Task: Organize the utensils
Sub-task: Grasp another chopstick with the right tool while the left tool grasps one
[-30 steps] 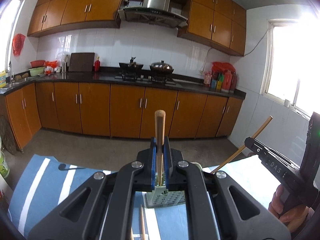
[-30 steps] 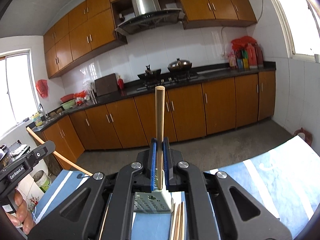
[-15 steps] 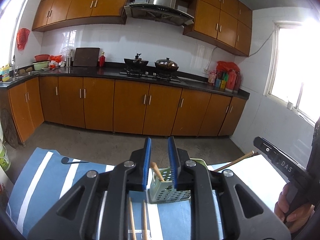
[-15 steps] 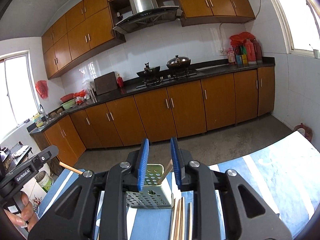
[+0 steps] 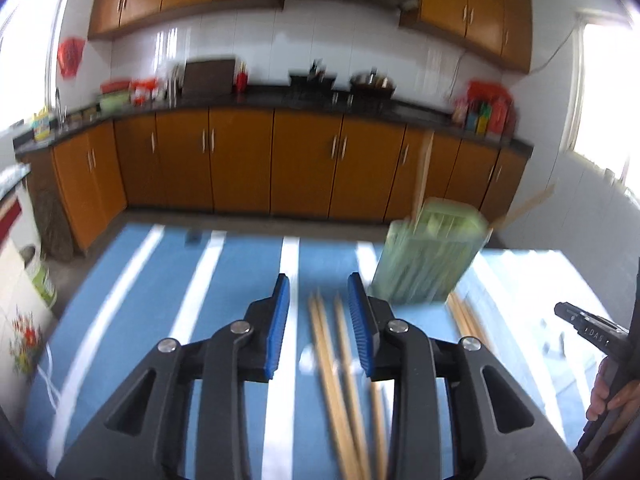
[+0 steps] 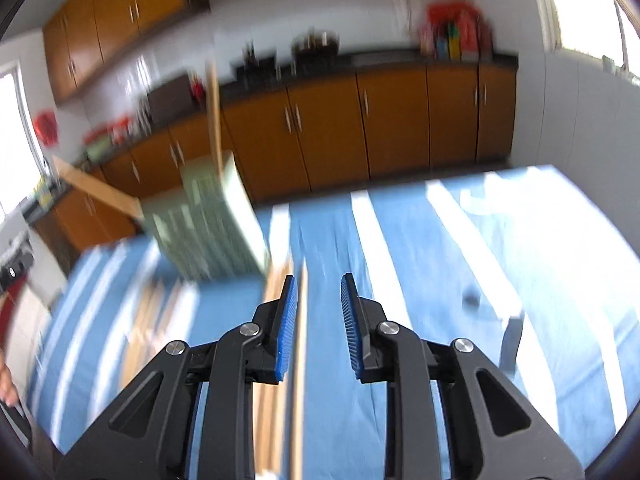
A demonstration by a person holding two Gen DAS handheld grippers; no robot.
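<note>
From the left wrist, my left fingers (image 5: 318, 320) are spreading wider, pinching nothing, over loose wooden chopsticks (image 5: 334, 384) on the blue-and-white striped surface (image 5: 160, 280); the pale green perforated plastic holder (image 5: 430, 258) is standing beyond, right. From the right wrist, my right fingers (image 6: 318, 322) are hanging parted and empty, one chopstick (image 6: 299, 360) lying below them, the holder (image 6: 212, 224) beyond, left.

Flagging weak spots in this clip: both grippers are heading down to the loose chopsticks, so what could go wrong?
Left gripper has several chopsticks between its opening jaws, so it may grab more than one. The green holder stands close behind and could get knocked. Right gripper lines up beside one chopstick; it might miss.
</note>
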